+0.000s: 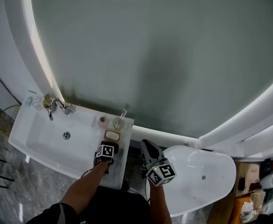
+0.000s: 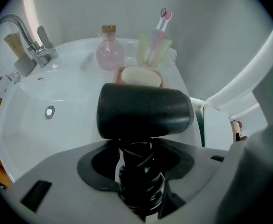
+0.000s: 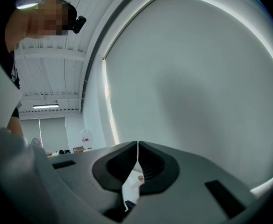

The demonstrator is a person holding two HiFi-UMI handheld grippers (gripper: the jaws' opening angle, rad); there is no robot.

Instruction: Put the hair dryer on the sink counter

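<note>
**Narrow sink counter [image 1: 125, 146], edges close by**

The left gripper [image 2: 136, 148] is clamping the hair dryer [image 2: 143, 112] by its cord-wrapped handle over that counter, near the soap dish [image 2: 140, 77]. Lowering it straight down is looking safest, as the basin [image 2: 57, 125] and the counter's right edge are leaving little room. The right gripper [image 3: 137, 148], jaws together, is holding nothing.

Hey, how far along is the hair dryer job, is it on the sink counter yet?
Done: the hair dryer is over the sink counter, beside the soap dish. In hand: the left tool grips its cord-wrapped handle; the right tool is shut and empty. Left: set it down and let go; contact with the counter isn't visible.
</note>
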